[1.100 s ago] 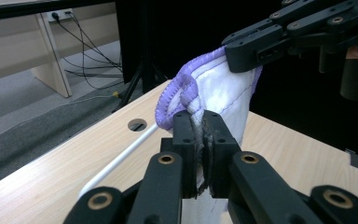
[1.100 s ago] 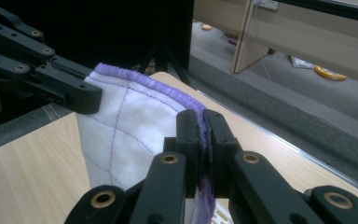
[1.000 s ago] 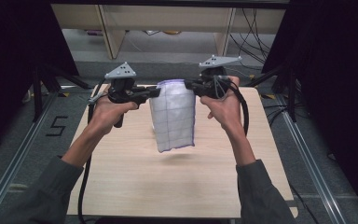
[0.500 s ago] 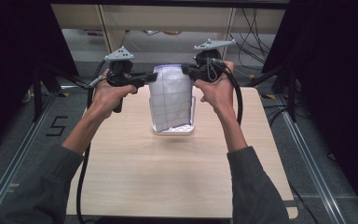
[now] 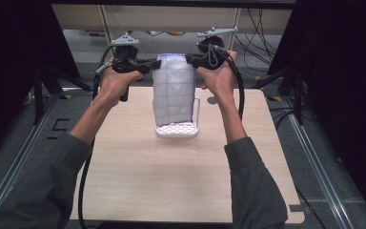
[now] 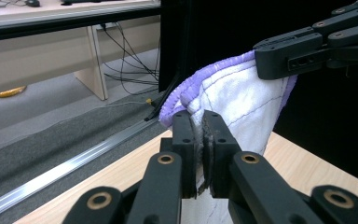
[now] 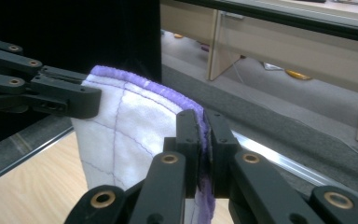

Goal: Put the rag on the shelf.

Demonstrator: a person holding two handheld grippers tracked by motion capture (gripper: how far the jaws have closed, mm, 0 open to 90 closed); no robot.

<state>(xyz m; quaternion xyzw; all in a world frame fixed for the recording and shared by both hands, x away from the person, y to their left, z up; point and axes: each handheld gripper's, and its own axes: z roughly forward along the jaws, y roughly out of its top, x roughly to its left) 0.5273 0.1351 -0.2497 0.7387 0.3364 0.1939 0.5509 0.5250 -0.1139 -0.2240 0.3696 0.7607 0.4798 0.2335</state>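
A white quilted cloth [image 5: 173, 90] with a purple hem hangs upright over the table, stretched between my two grippers at its top corners. My left gripper [image 5: 155, 64] is shut on the cloth's top left corner, and my right gripper [image 5: 190, 58] is shut on the top right corner. In the left gripper view the jaws [image 6: 200, 116] pinch the cloth [image 6: 242, 107], with the right gripper [image 6: 279, 58] beyond. In the right gripper view the jaws [image 7: 203, 116] clamp the hem of the cloth [image 7: 121, 135], and the left gripper [image 7: 74, 100] holds the far corner.
A small white rack [image 5: 176, 130] with a perforated base and a wire upright stands under the cloth's lower edge, on the light wooden table [image 5: 124, 167]. Beyond the table's far edge run a metal rail, grey floor, cables and wooden furniture legs.
Both hands have moved toward the far side of the table and risen, carrying the cloth with them. The white rack's base now shows below the cloth's lower edge.
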